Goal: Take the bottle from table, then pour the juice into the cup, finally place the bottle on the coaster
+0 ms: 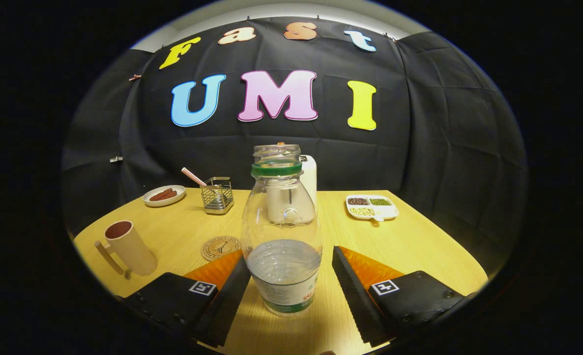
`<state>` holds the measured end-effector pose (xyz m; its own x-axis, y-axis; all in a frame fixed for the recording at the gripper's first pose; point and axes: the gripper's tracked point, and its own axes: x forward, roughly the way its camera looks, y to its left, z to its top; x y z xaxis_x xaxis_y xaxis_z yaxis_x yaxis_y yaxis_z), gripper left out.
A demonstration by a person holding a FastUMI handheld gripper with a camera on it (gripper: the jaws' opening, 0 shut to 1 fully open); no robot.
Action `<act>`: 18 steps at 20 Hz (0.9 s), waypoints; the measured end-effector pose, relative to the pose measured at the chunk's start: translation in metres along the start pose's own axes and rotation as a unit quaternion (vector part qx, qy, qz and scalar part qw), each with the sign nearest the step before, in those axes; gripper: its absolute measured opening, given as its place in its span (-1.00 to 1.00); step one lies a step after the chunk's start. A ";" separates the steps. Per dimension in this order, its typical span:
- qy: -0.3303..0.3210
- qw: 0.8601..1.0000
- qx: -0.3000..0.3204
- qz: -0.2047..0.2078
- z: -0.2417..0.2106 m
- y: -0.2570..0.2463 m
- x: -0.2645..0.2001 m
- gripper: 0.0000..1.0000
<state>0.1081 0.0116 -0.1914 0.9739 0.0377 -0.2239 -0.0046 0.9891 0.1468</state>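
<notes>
Right now we hold the tongs (287,291) spread wide over the wooden surface (419,241), one finger on each side of the bottle (282,231). The left finger looks to be touching or very nearly touching the bottle's lower wall, while a clear gap of bare wood shows between the bottle and the right finger, so we are not pinching it. The bottle stands upright on the surface between the fingers; it is clear plastic with a green ring at its neck, no cap on its mouth, a label around its base, and pale liquid filling roughly its lower third. To our left, near the surface's edge, stands the cup (129,247), a beige mug with a handle and a dark inside. The round coaster (219,248) lies flat between the cup and the bottle, just ahead of the left finger. Beyond them, toward the back, we see a small oval plate (163,195) with brownish pieces on it, a wire basket (217,195) with a striped straw (193,176) leaning by it, a white container (309,177) partly hidden behind the bottle, and to the right a divided white dish (372,207) holding dark, green and pale grains.
</notes>
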 end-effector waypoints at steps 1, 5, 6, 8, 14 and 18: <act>0.001 1.000 -0.001 0.003 -0.001 0.001 0.001 0.94; -0.003 1.000 -0.003 0.011 0.000 0.004 0.002 0.66; -0.003 1.000 -0.005 0.013 0.000 0.003 0.003 0.59; 0.000 1.000 -0.010 0.018 -0.001 0.004 0.003 0.58; 0.011 0.998 -0.049 0.040 0.002 0.011 0.004 0.45; 0.011 0.996 -0.073 0.053 0.018 0.018 -0.002 0.40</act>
<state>0.1102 0.0273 -0.1711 0.9608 0.1444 -0.2367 -0.1415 0.9895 0.0294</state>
